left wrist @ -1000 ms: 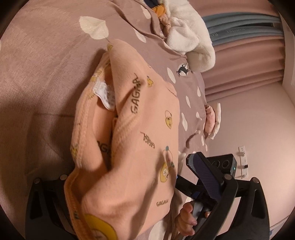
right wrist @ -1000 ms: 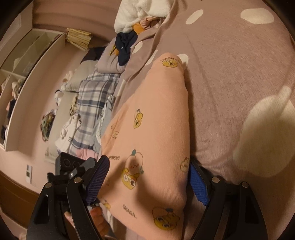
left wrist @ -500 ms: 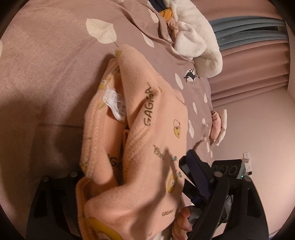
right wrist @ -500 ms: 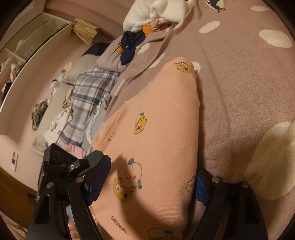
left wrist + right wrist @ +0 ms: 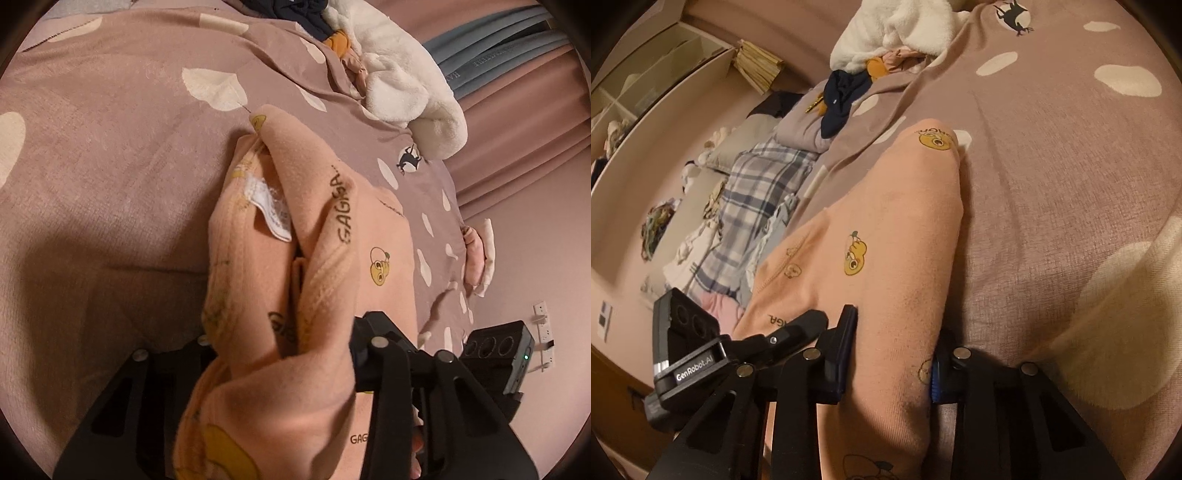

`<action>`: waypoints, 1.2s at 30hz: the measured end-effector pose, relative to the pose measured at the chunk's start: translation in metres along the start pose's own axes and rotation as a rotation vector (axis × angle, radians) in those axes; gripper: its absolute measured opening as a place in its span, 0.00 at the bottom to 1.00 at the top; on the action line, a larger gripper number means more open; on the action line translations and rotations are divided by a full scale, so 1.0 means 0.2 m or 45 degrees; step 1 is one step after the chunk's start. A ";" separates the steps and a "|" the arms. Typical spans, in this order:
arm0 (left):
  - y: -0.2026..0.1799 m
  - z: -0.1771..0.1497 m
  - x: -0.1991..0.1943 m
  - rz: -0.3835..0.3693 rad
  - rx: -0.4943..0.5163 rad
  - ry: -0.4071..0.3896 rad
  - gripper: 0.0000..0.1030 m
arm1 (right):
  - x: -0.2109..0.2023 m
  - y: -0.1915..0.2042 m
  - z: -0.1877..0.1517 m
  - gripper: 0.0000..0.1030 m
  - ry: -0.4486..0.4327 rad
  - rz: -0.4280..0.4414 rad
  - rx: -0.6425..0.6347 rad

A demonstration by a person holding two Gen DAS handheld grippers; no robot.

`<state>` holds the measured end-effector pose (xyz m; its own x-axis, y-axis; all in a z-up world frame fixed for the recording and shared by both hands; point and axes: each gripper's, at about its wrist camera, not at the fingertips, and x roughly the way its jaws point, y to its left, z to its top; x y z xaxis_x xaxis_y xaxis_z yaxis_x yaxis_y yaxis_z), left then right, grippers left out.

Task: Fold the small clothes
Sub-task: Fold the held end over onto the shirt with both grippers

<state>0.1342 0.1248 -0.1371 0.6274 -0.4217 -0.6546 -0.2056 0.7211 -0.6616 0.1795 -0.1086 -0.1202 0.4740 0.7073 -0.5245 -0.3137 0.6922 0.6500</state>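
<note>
- My left claw (image 5: 284,354) and right claw (image 5: 894,354) are both closing on the peach garment (image 5: 886,236), bunched cloth between the jaws.
- It lies on the bed (image 5: 92,166), partly doubled lengthwise; I judge the folding unfinished.

Matt, soft peach cloth garment (image 5: 369,229) on matt woven bedspread (image 5: 110,166)

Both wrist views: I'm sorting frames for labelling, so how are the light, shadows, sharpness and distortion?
Left wrist view: dim warm light, a broad shadow on the bedspread left of the peach garment, cloth nearest the lens soft, black vignette at the corners. Right wrist view: same warm cast, the shelf bowed by the fisheye, garment print sharp.
</note>
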 end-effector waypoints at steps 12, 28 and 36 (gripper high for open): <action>-0.05 -0.03 0.02 0.116 0.098 -0.083 0.37 | 0.00 0.02 -0.01 0.31 -0.010 -0.041 -0.037; -0.15 -0.07 0.00 0.222 0.255 -0.153 0.32 | -0.02 0.08 0.00 0.27 -0.049 -0.092 -0.102; -0.29 -0.14 -0.10 0.261 0.370 -0.211 0.29 | -0.16 0.21 0.00 0.24 -0.135 -0.137 -0.216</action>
<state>0.1120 0.0761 -0.0953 0.7129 -0.1751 -0.6790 -0.1332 0.9169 -0.3762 0.1507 -0.1010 -0.0761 0.5935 0.6150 -0.5191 -0.3863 0.7836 0.4866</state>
